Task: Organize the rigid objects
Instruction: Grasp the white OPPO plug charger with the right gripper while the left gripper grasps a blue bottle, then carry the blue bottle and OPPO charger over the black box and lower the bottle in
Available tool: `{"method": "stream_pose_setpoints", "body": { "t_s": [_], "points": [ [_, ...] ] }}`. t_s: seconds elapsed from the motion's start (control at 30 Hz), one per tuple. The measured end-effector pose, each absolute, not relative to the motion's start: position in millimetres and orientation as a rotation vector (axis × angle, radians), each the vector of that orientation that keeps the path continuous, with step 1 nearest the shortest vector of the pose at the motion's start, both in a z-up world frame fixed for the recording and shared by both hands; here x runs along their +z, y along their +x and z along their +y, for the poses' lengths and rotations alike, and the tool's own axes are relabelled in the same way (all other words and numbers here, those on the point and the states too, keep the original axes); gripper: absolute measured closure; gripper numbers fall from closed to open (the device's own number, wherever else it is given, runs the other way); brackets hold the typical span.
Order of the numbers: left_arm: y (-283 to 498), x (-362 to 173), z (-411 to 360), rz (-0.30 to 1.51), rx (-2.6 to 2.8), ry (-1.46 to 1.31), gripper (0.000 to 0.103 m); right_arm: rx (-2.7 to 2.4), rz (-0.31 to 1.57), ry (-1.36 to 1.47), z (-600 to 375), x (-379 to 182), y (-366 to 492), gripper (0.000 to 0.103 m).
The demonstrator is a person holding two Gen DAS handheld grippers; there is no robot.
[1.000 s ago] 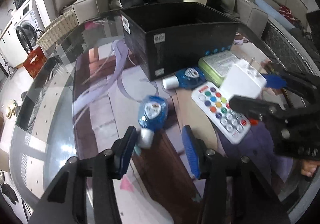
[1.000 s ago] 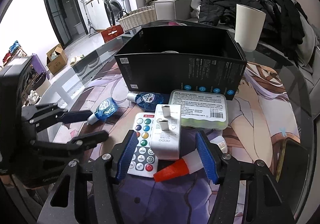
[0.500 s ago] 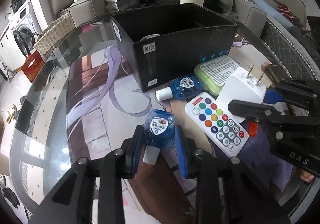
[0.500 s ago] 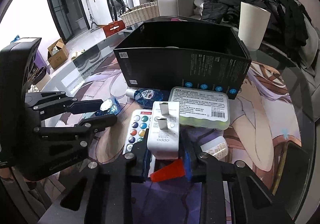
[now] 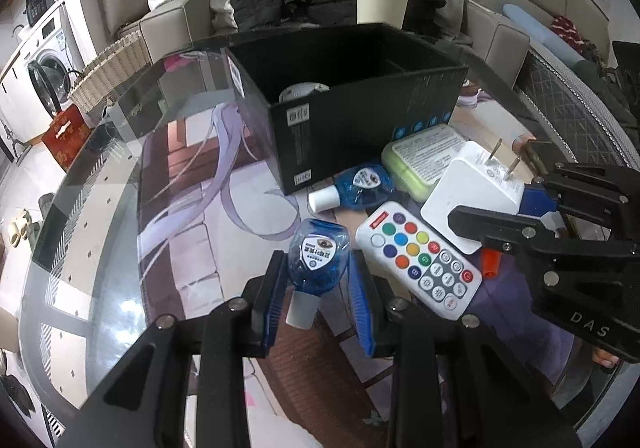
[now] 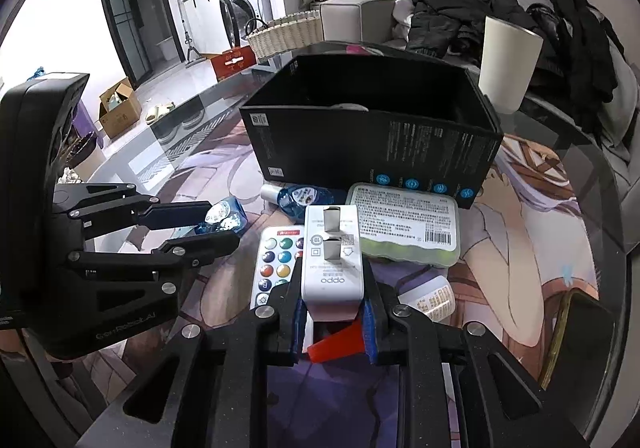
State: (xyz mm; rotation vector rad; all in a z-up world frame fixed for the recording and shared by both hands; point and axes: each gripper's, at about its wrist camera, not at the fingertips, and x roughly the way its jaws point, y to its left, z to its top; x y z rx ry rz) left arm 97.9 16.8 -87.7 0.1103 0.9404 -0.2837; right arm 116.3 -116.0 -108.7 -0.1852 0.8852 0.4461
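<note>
1. The white charger (image 6: 333, 260) is now sitting between the blue pads of the right gripper (image 6: 332, 322), prongs pointing away toward the black box (image 6: 372, 143). A second ago those fingers were spread wide on either side of it; now they are pressing against its two flanks, so the grasp looks made.
2. The blue bottle (image 5: 318, 256) is likewise being clamped by the left gripper (image 5: 318, 302), its white cap pointing back toward the camera. A second ago the jaws were wide apart with the bottle lying loose ahead of them; they have since closed onto its body.
3. Both items are appearing raised off the glass table (image 5: 104, 240), though how far I cannot tell.
4. Meaning for the task: two pickups are secured at once, and carrying them over the box rim and releasing seems the next step.
5. Still lying beside the box are a second blue bottle (image 5: 356, 185), the colour-button remote (image 5: 420, 260), a green case (image 6: 404, 226) and an orange-capped tube (image 6: 340, 342) under the charger.
6. Inside the box a pale rounded object (image 5: 302, 91) is already resting.
</note>
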Motion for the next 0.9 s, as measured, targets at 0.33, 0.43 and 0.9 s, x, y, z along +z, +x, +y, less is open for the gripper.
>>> {"method": "stream_pose_setpoints", "body": {
  "t_s": [0.33,0.43,0.9],
  "points": [
    [83,-37,10,0.711,-0.282,0.114,0.074,0.423,0.655,-0.168,-125,-60,95,0.081],
    [73,-14,9,0.598,-0.272,0.105,0.074,0.411,0.508,-0.166,-130,-34,79,0.081],
    [51,38,15,0.346,-0.247,0.015,0.074,0.391,0.289,-0.148,-148,12,46,0.081]
  ]
}}
